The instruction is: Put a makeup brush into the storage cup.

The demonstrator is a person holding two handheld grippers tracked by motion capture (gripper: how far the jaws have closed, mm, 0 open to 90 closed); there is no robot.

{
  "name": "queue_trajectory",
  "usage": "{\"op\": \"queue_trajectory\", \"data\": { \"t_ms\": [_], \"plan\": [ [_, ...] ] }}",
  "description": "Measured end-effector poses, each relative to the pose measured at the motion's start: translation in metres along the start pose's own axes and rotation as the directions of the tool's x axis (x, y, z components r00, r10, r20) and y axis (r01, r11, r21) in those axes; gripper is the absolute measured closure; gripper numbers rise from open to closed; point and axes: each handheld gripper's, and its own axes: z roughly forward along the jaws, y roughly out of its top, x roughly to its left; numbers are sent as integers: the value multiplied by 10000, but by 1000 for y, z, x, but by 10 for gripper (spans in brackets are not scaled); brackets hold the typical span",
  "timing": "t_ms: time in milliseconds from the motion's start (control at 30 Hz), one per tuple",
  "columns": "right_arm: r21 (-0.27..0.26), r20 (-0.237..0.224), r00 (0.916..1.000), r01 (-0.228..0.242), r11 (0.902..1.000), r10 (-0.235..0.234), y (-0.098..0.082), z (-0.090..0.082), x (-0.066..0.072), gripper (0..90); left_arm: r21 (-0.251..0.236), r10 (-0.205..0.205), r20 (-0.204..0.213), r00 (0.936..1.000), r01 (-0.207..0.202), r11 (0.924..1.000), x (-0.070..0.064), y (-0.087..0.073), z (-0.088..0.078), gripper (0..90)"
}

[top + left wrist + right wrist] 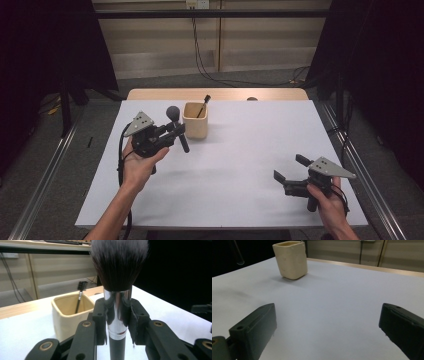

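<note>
Makeup brush (117,290) upright, bristles up, long axis vertical, clamped at its silver ferrule by left gripper (172,134). Just beyond the jaws: cream cup (70,312) holding a small spoolie brush (80,293), leaning. Bristle detail clear from left gripper view. Right gripper (327,327) wide apart, empty, above the table (337,295).

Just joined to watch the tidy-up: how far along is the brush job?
One small brush already stands in the cup. The left gripper holds the big makeup brush upright beside the cup; it still has to go in. The right gripper is open and holds nothing.
</note>
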Motion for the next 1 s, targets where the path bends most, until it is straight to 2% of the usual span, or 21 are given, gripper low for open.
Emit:
{"op": "queue_trajectory", "data": {
  "t_ms": [333,467,533,1000],
  "plan": [
    [-271,357,9985,-411,9988,421,-8,-8,-7,10,-125,182,-147,9997,-184,9998,10,15,-1,706],
    [-255,372,9985,-402,9989,412,-9,-8,-7,9,-89,212,-153,9997,-213,9997,14,20,1,706],
    [-272,442,9981,-421,9987,432,-9,-8,-7,9,31,351,-192,9992,-351,9994,16,23,4,706],
    [-329,421,9986,-312,9990,326,-11,-9,-5,7,-19,474,-543,9974,-475,9989,26,43,23,706]
  ]
}}
